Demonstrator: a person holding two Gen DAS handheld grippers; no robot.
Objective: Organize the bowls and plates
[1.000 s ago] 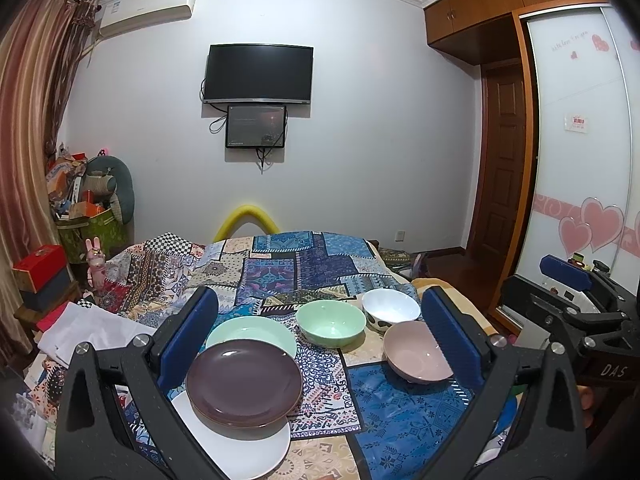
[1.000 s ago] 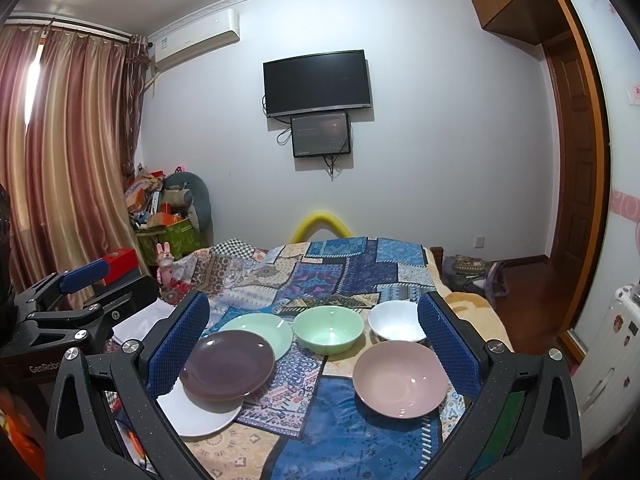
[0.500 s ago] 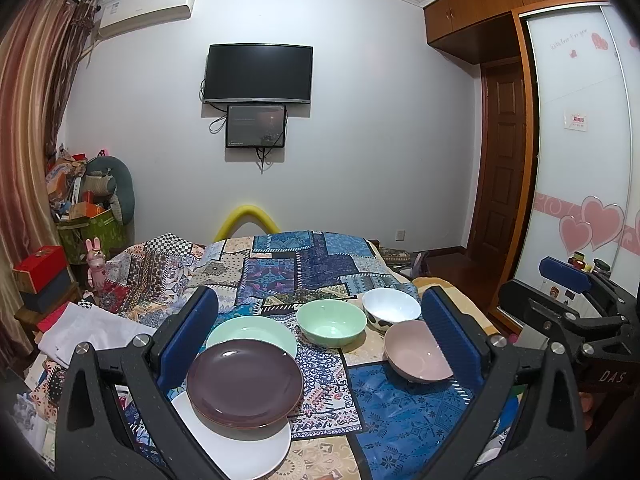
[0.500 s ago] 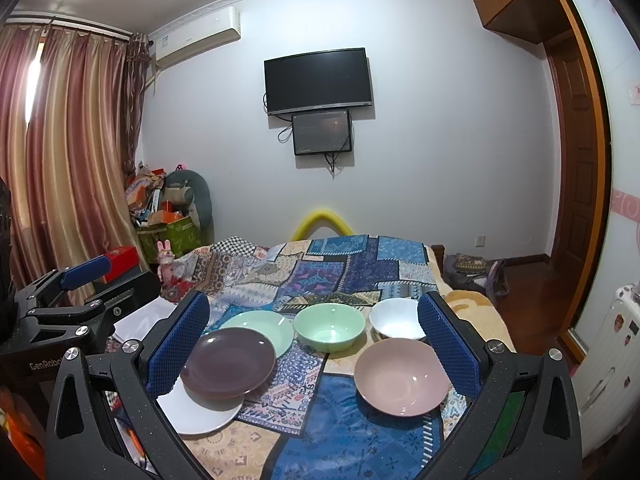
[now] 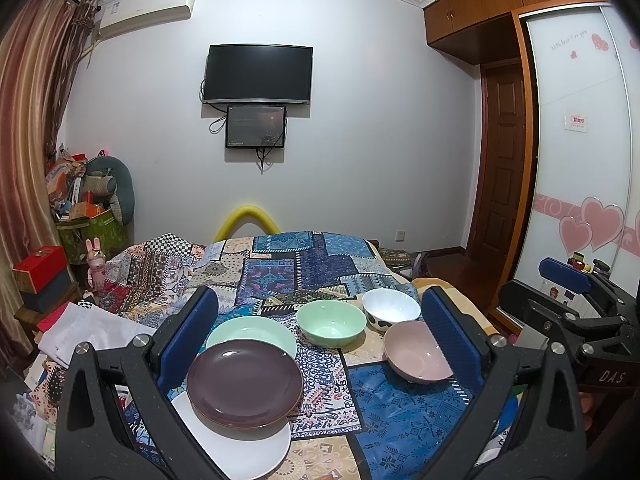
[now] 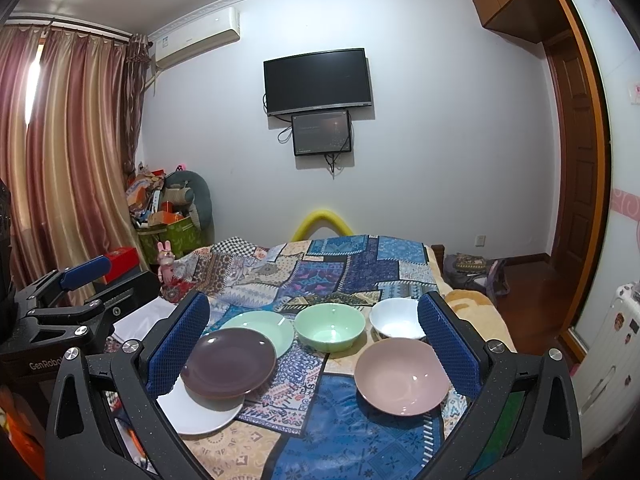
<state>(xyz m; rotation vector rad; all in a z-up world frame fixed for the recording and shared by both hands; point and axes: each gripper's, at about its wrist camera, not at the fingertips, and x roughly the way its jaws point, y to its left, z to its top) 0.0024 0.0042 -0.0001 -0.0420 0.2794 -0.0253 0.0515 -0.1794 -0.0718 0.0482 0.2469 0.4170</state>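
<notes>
On the patchwork-quilted bed (image 6: 360,272), plates, topped by a round purple plate (image 6: 228,362), lie left and bowls like the pink ceramic bowl (image 6: 402,376) right, seemingly sorted, both tongs (image 5: 320,344) (image 6: 314,344) wide, empty.

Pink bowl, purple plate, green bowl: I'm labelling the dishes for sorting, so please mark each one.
pink bowl (image 6: 401,378), right wrist view, on its inner base.
purple plate (image 6: 228,362), right wrist view, on its flat centre.
green bowl (image 5: 331,324), left wrist view, on its inside bottom.
</notes>
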